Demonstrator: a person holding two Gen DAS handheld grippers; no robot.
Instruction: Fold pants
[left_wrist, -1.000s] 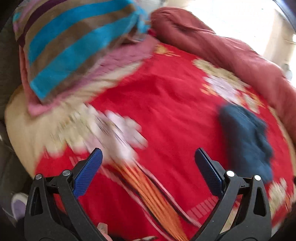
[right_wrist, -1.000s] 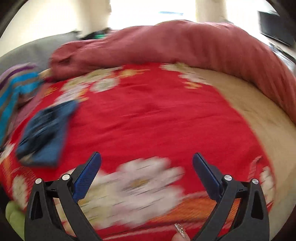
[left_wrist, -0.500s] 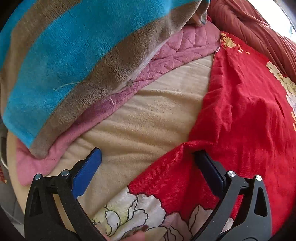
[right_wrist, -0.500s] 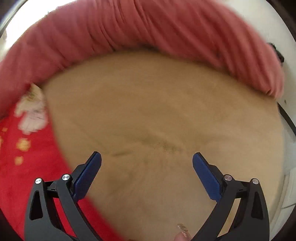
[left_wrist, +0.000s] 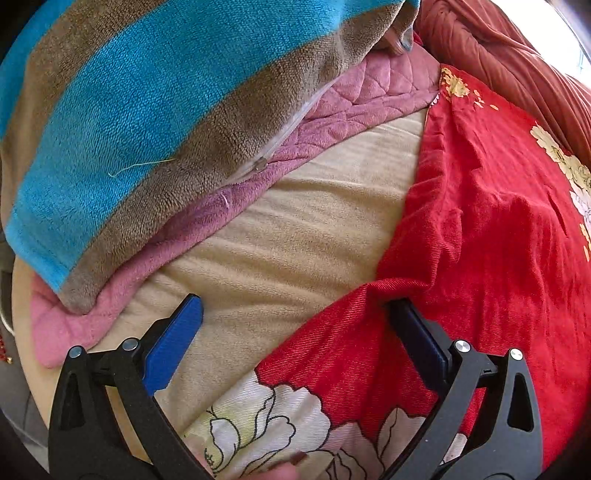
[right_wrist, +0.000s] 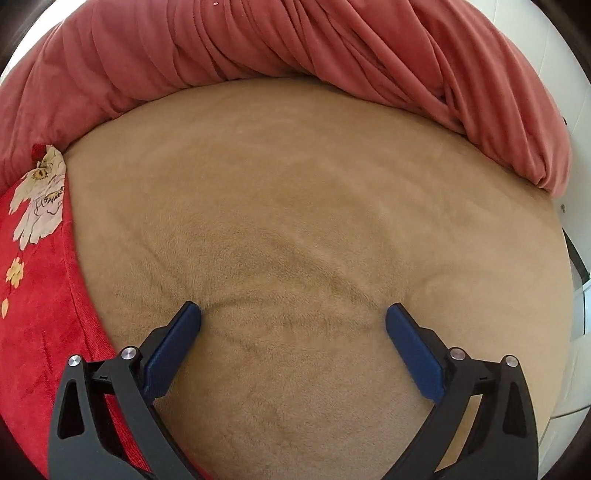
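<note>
No pants show in either view now. My left gripper (left_wrist: 295, 314) is open, low over the bed, straddling the turned-up corner of a red floral cloth (left_wrist: 498, 229); its right finger (left_wrist: 413, 332) touches the cloth's folded edge, its left finger (left_wrist: 181, 332) is over the tan bed cover (left_wrist: 295, 236). My right gripper (right_wrist: 293, 314) is open and empty, its fingertips (right_wrist: 188, 317) pressing lightly on the tan cover (right_wrist: 314, 206).
A blue and brown striped pillow (left_wrist: 147, 110) lies on a pink quilted pad (left_wrist: 351, 103) at the left. A rolled rust-red quilt (right_wrist: 295, 44) runs along the far side. The red cloth's edge shows at the left of the right wrist view (right_wrist: 37, 280).
Both grippers swung away from the dark blue pants seen one second ago, the left toward the pillow, the right toward the tan cover. Since half a second ago they barely moved.
</note>
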